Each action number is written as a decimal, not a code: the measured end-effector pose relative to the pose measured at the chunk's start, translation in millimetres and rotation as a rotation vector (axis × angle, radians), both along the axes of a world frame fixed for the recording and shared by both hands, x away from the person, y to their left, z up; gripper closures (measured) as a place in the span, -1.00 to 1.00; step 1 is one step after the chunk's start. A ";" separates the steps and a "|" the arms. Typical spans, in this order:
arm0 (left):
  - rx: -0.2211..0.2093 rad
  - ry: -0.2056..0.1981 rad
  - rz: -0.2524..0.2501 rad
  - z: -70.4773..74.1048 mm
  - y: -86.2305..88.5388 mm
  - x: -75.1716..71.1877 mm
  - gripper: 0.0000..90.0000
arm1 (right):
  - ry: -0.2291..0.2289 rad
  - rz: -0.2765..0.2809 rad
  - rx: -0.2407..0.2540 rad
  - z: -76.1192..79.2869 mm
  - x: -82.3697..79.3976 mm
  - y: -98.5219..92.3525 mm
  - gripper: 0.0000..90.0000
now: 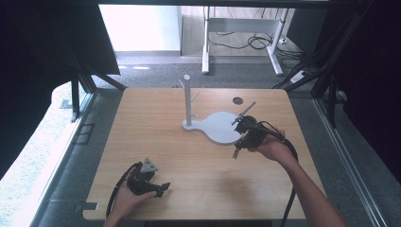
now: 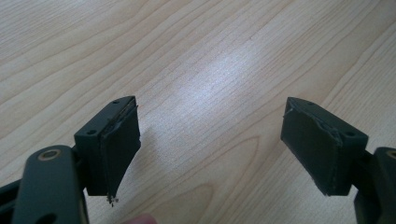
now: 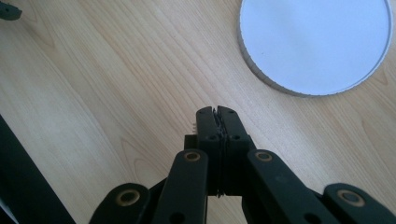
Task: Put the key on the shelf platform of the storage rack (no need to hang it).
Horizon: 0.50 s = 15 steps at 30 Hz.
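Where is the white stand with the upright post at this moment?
In the high view, the white stand sits on the far middle of the table, post on its left end, with the right gripper by its round plate's near right edge.

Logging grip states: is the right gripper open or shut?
Shut: the right gripper has its pads pressed together, nothing between them, over bare table.

Light: bright daylight from the far window; dark curtains frame both sides.
Glare: pale sheen on the table point(image 2: 219, 79) in the left gripper view.
Shadows: soft, faint.
Focus: high view slightly soft; near jaws mildly blurred.
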State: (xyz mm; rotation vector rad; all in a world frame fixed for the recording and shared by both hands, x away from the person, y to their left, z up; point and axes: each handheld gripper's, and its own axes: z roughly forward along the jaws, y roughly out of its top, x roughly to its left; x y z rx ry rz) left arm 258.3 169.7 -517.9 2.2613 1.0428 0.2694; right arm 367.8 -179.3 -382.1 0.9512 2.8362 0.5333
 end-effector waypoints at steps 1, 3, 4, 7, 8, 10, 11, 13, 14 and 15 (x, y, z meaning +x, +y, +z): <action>0.000 0.000 0.000 -0.1 0.0 0.0 -0.55 | 0.000 -0.003 0.000 0.2 0.5 0.2 0.98; -0.001 0.002 0.002 -0.1 -0.1 -0.1 -0.55 | -0.002 -0.003 0.001 0.7 2.3 0.4 0.98; -0.001 0.002 0.003 -0.2 -0.1 -0.2 -0.55 | -0.002 -0.002 0.002 0.8 3.2 0.6 0.99; -0.001 0.003 0.003 -0.3 -0.2 -0.1 -0.55 | -0.001 -0.006 0.003 1.6 5.6 1.3 0.98; -0.001 0.003 0.003 -0.4 -0.3 -0.1 -0.55 | -0.002 -0.007 0.003 1.7 6.2 1.5 0.98; -0.001 0.003 0.003 -0.4 -0.3 -0.1 -0.55 | -0.001 -0.011 0.005 2.3 7.5 1.9 0.99; -0.001 0.002 0.003 -0.3 -0.2 -0.2 -0.55 | -0.002 -0.011 0.006 2.5 8.4 2.0 0.98; -0.001 0.002 0.003 -0.2 -0.2 -0.2 -0.55 | -0.006 -0.011 0.009 3.3 11.3 2.4 0.98; -0.001 0.002 0.003 -0.3 -0.3 -0.2 -0.55 | -0.006 -0.011 0.009 3.3 11.3 2.4 0.98; 0.000 0.003 0.003 -0.3 -0.3 -0.1 -0.55 | -0.006 -0.016 0.012 3.6 12.6 2.9 0.98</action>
